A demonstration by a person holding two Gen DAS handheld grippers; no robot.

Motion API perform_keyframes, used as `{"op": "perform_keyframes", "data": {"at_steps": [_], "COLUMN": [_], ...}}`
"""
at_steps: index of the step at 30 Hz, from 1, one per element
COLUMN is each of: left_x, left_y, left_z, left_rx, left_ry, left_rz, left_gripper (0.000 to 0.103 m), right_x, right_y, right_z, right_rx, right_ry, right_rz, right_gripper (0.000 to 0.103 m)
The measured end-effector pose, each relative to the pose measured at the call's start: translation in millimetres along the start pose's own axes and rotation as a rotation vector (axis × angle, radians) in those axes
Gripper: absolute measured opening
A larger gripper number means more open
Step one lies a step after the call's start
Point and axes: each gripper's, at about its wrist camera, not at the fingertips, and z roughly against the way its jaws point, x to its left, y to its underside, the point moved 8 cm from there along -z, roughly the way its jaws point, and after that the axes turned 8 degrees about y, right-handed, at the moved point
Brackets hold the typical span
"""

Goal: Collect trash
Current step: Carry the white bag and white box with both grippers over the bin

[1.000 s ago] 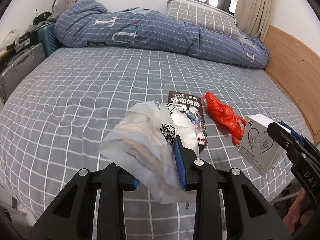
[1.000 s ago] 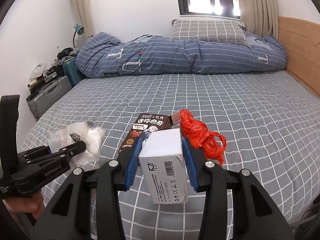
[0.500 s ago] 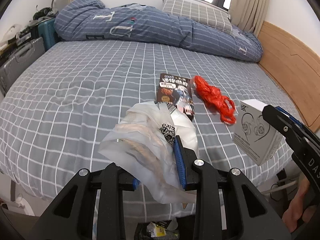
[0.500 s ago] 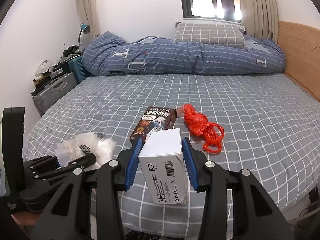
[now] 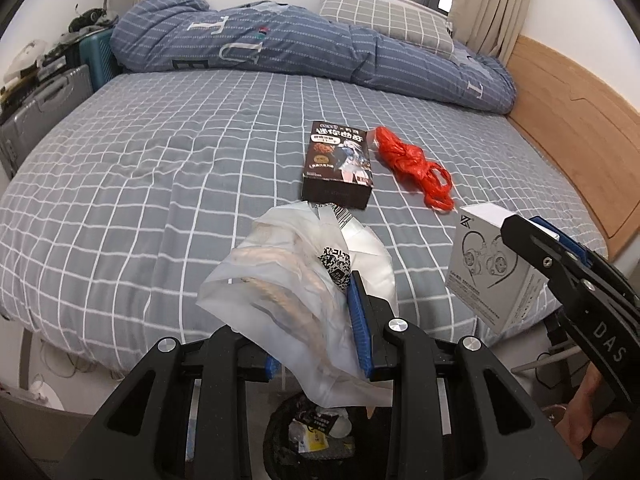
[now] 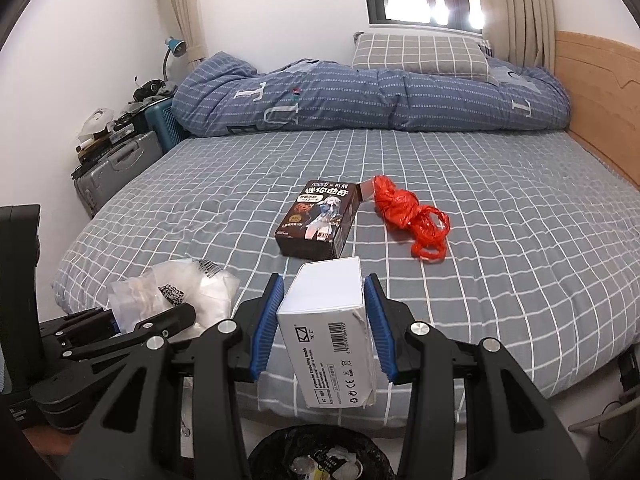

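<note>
Pulled back off the bed [image 5: 160, 168] since a second ago, both grippers now above a black trash bin [image 6: 276, 446] at 6 o'clock. Left gripper [image 5: 316, 334]: fingers pinching a crumpled clear plastic bag [image 5: 280, 280]. Right gripper [image 6: 326, 322]: fingers clamping a white earphone box [image 6: 326, 320]. At 12 o'clock on the bed: dark snack box [image 6: 318, 218], red plastic bag [image 6: 410, 214].
</note>
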Motion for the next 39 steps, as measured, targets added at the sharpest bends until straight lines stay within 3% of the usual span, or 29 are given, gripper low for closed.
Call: {"op": "perform_keyframes", "data": {"at_steps": [27,39], "left_x": [-12.7,11.6], "left_y": [105.1,149.6], "left_z": [46.2,28.7], "left_rx": [0.12,0.203], "left_ry": [-0.007,-0.031], "left_rz": [0.046,0.083], "left_gripper": [0.028,0.028], "right_x": [-3.3,0.6], "right_y": [85.1,140.2], "right_z": [51.9,40.1], "right_rx": [0.1,0.204], "right_ry": [0.011,0.032], "right_rz": [-0.038,-0.023], "right_gripper": [0.04,0.04]}}
